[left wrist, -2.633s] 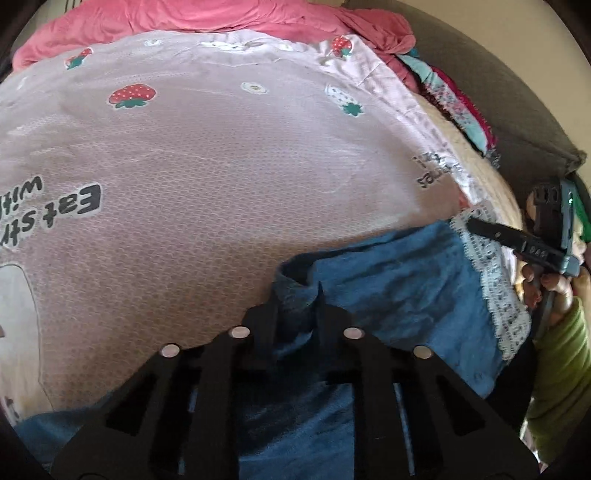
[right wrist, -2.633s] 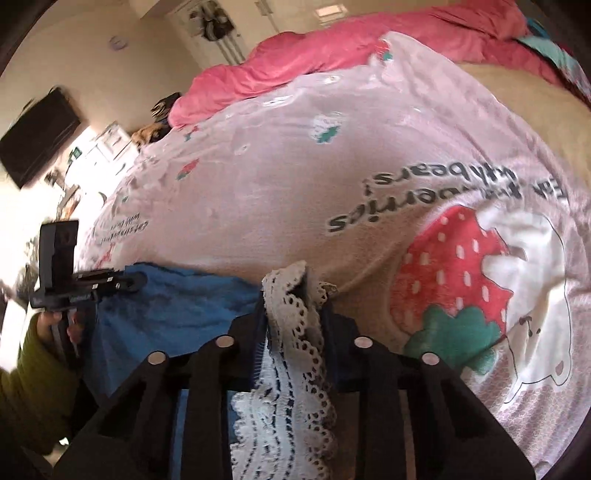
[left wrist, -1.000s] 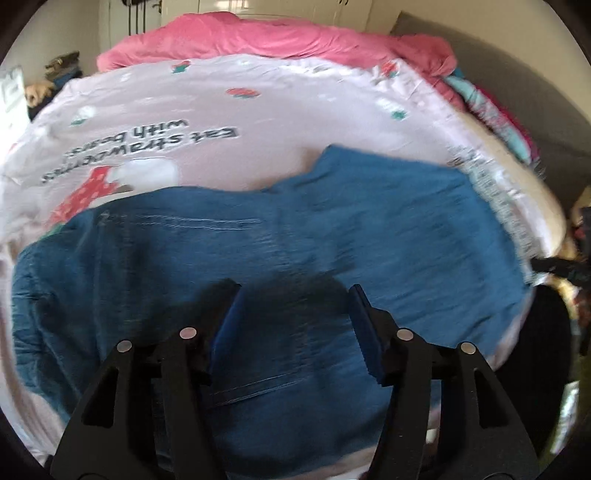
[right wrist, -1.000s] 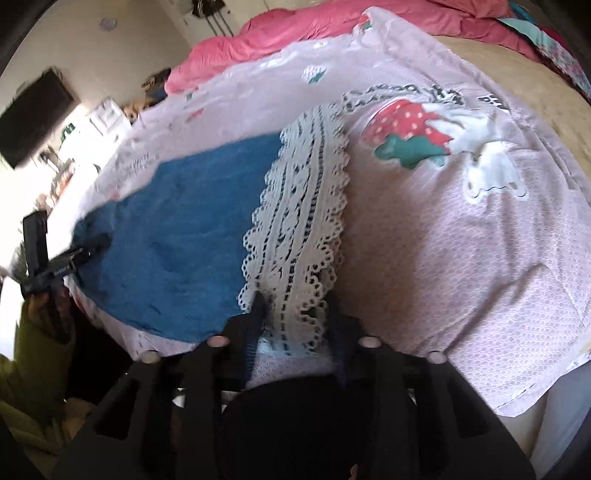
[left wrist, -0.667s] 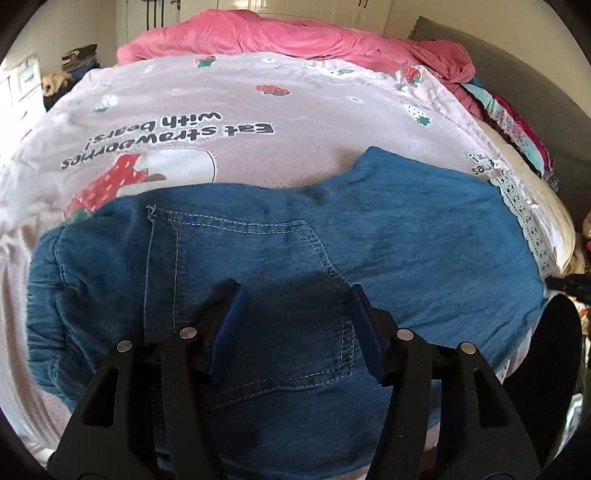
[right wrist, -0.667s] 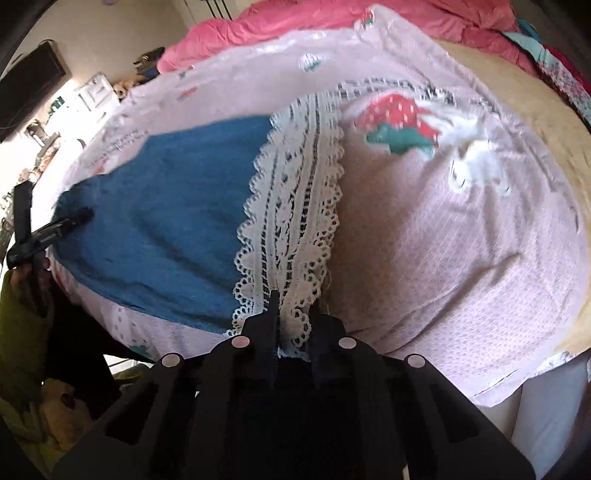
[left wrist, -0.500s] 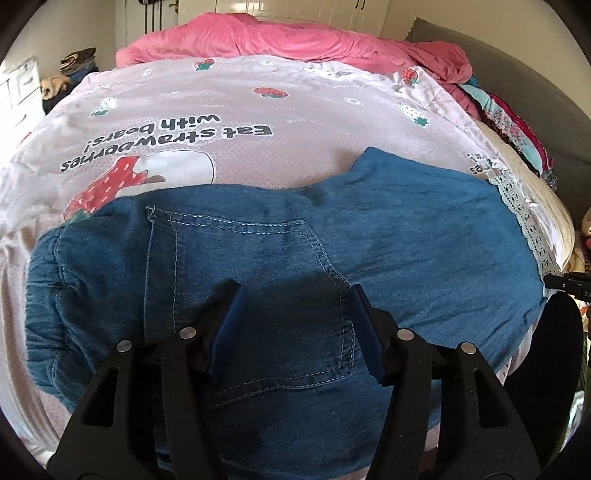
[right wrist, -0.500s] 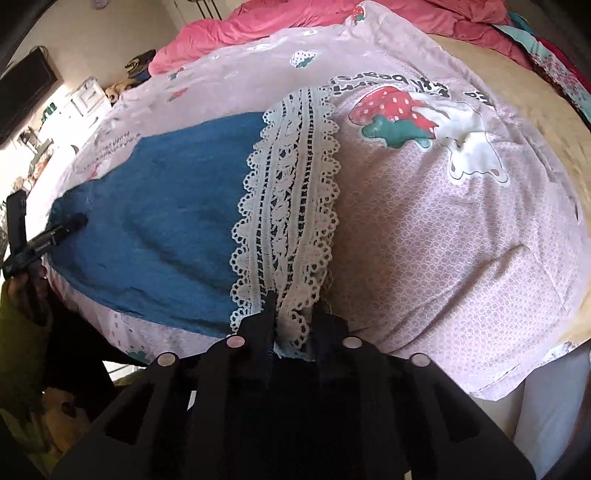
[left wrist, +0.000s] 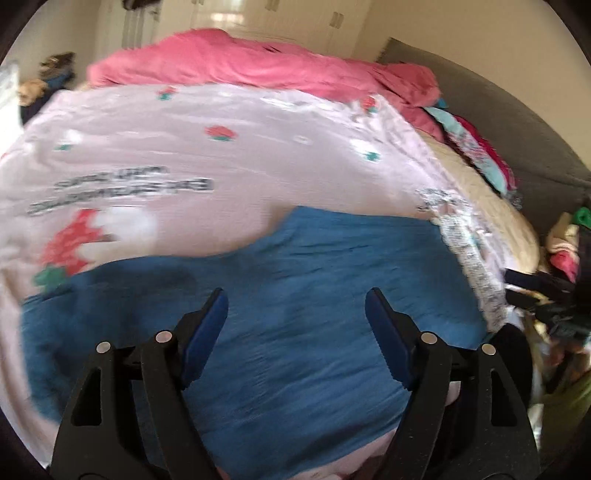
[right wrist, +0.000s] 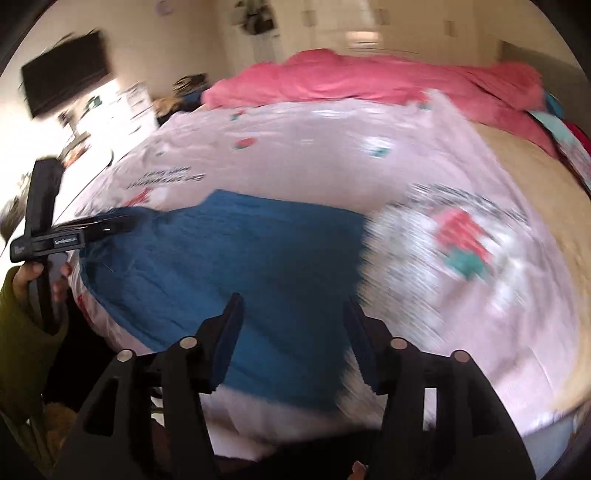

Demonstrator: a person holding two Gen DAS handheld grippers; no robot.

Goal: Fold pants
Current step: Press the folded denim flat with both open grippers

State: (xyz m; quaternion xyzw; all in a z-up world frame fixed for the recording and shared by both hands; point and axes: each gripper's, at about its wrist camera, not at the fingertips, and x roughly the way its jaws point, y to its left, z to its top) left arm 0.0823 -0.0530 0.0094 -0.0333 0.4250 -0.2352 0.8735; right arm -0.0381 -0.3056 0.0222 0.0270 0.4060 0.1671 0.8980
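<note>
Left gripper [left wrist: 295,310] jaws just opened wider, nothing between, right gripper [right wrist: 293,314] jaws just opened, empty

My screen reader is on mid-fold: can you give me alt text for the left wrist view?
Blue denim pants lie spread flat on a pink strawberry-print blanket, with the open left gripper above them, holding nothing. A white lace hem edges the pants at right; the picture is motion-blurred.

cream walls [right wrist: 177,33], white closet doors [left wrist: 266,18], dark wall-mounted tv [right wrist: 66,86], grey headboard [left wrist: 517,122]
</note>
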